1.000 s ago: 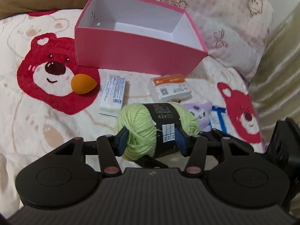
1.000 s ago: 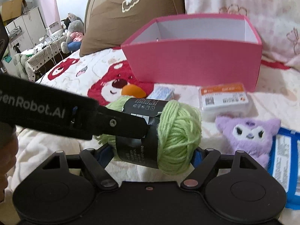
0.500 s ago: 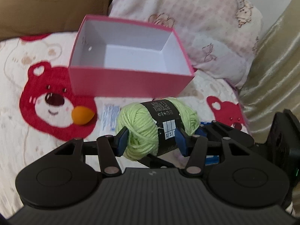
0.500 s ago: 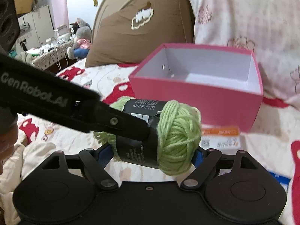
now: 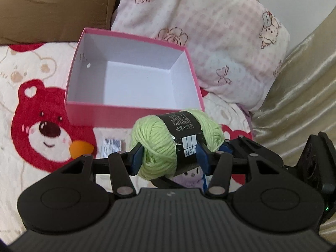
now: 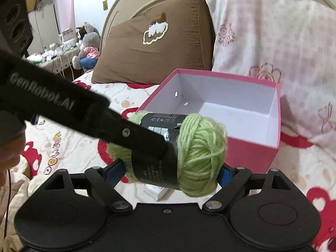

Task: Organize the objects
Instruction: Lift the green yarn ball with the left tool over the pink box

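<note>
Seen only from the left wrist: an orange sponge point(image 5: 80, 149), a small white packet point(image 5: 111, 145) and a purple plush toy point(image 5: 190, 177) on the bear-print bedspread point(image 5: 37, 126); only from the right wrist: a brown pillow point(image 6: 155, 48), stuffed animals point(image 6: 88, 46) on a far table and "GenRobot.AI" lettered on the left gripper's arm. Held in the air just in front of the open pink box point(image 5: 130, 114), white inside: a ball of light green yarn point(image 5: 159, 145) wrapped in a black paper band with small unreadable print and white squares. Left gripper point(image 5: 169, 158) partly closed, blue pads pressing the yarn's sides; right gripper point(image 6: 171, 173) spread wide around the same ball, jaws just opening further, pad contact impossible to tell.
</note>
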Demonstrator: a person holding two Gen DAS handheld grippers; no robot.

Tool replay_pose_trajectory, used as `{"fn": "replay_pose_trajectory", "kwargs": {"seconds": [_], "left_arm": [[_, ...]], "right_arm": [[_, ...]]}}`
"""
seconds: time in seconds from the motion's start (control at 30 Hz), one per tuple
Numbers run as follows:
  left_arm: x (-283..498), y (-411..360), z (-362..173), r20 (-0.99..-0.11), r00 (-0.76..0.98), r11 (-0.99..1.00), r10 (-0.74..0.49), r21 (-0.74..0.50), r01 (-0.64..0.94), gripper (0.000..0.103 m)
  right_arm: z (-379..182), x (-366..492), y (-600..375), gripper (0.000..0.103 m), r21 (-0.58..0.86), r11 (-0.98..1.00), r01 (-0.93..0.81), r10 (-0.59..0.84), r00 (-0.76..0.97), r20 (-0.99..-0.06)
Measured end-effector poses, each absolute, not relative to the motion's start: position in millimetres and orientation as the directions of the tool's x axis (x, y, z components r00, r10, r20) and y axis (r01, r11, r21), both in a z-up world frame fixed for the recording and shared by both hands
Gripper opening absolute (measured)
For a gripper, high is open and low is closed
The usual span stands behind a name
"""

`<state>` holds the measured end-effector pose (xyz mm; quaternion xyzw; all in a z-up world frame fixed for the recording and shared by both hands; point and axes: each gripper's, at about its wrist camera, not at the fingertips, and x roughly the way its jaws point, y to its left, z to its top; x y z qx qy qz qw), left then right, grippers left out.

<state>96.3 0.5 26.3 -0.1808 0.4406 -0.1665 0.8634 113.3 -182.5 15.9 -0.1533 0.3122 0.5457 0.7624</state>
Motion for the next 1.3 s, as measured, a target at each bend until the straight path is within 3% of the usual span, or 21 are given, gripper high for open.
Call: {"fn": "replay_pose_trajectory", "kwargs": {"seconds": [0.17, 0.37, 0.8, 1.3], "left_arm": [[119, 2, 33, -0.691, 0.586, 0.889, -0.422, -0.441, 0.120, 0.053], [143, 14, 37, -0.655, 0.610, 0.875, -0.447, -0.461, 0.146, 0.051], [230, -10, 18, -0.650, 0.619, 0.889, -0.440, -0.414, 0.196, 0.052], [308, 11, -30, -0.637, 0.555, 0.809, -0.535, -0.575, 0.120, 0.050]], "right_arm": [[26, 124, -154, 0.090, -0.001, 0.340, -0.941, 0.685, 0.248, -0.685], [40, 154, -141, 0.090, 0.100, 0.386, -0.917, 0.726, 0.235, -0.646], [23, 218, -107, 0.085, 0.063, 0.458, -0.887, 0.689, 0.310, -0.655], [-7, 281, -68, 0.085, 0.102, 0.513, -0.852, 0.642, 0.302, -0.705]]}}
